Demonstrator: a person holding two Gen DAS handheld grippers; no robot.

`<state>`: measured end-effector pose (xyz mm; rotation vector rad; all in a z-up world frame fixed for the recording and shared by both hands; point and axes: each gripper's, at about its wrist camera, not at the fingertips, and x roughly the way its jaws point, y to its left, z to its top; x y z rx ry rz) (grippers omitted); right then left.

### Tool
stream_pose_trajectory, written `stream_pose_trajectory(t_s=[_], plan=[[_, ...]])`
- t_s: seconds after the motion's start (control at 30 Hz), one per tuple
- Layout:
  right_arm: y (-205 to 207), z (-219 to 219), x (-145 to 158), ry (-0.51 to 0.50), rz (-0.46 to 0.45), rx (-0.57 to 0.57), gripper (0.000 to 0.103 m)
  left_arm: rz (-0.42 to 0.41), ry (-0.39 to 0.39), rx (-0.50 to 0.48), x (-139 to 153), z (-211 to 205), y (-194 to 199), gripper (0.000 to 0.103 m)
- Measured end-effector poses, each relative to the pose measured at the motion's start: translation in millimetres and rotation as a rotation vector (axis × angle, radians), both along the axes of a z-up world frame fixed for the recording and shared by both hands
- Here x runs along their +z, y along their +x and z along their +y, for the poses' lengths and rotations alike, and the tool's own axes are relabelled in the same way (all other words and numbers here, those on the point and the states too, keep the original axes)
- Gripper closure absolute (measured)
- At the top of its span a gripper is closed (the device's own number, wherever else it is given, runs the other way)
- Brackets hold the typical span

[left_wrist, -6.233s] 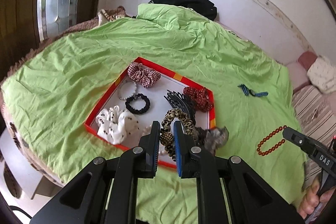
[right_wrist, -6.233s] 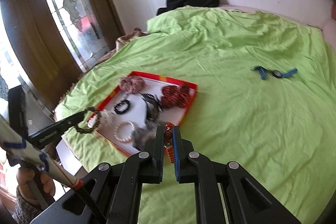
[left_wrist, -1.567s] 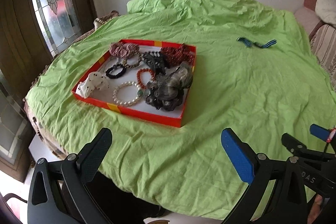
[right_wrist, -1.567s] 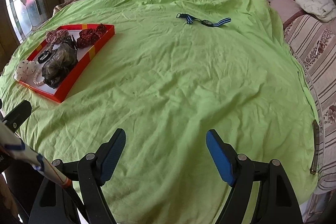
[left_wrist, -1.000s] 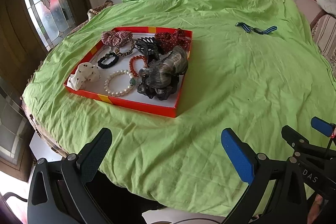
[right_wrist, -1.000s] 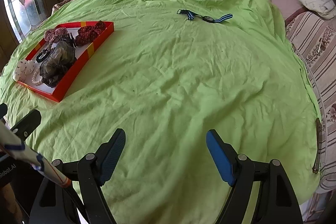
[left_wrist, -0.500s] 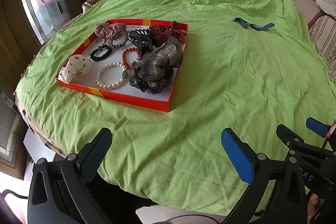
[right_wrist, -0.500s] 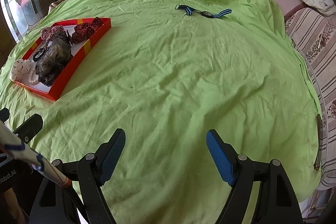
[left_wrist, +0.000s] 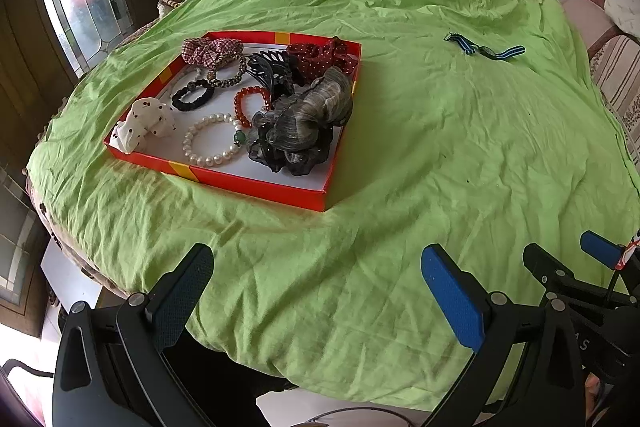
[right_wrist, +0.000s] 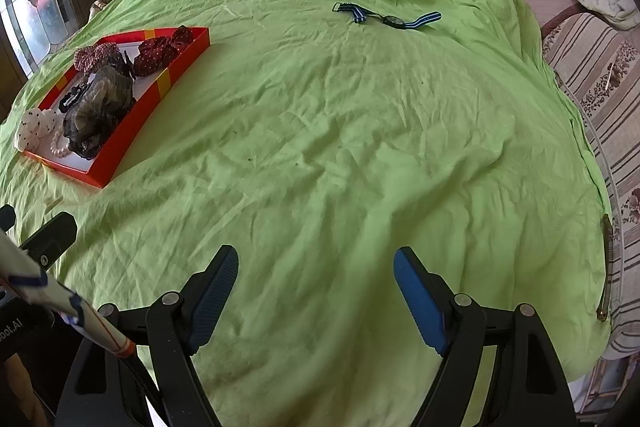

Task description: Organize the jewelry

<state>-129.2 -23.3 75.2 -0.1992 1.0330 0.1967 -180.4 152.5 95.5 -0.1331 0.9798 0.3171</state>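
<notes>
two claws hang wide apart over the near edge of the green sheet (left_wrist: 420, 131), both empty and touching nothing. at far left the red tray (left_wrist: 256, 183) sits on the sheet, holding a white dotted scrunchie (left_wrist: 146, 121), a pearl bracelet (left_wrist: 210, 139), a black hair tie (left_wrist: 193, 98), a red bead bracelet (left_wrist: 250, 101), a black claw clip (left_wrist: 272, 67) and a grey ruffled scrunchie (left_wrist: 304, 119). the left gripper (left_wrist: 316, 287) has its jaws spread fully. further right, the right gripper (right_wrist: 316, 287) is just as released. well apart from the tray, toward the far right, a blue striped watch (right_wrist: 388, 15) lies flat on the sheet.
</notes>
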Motion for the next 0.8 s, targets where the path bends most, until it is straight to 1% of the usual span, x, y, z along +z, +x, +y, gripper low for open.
stream_pose_trajectory(t_s=[0.47, 0.8], plan=[[-2, 5, 3, -0.011, -0.004, -0.006, 0.018, -0.002, -0.006, 0.002, 0, 3, -1, 0.0], [-6, 11, 7, -0.024, -0.011, -0.002, 0.017, -0.01, -0.025, 0.016, 2, 11, -6, 0.0]])
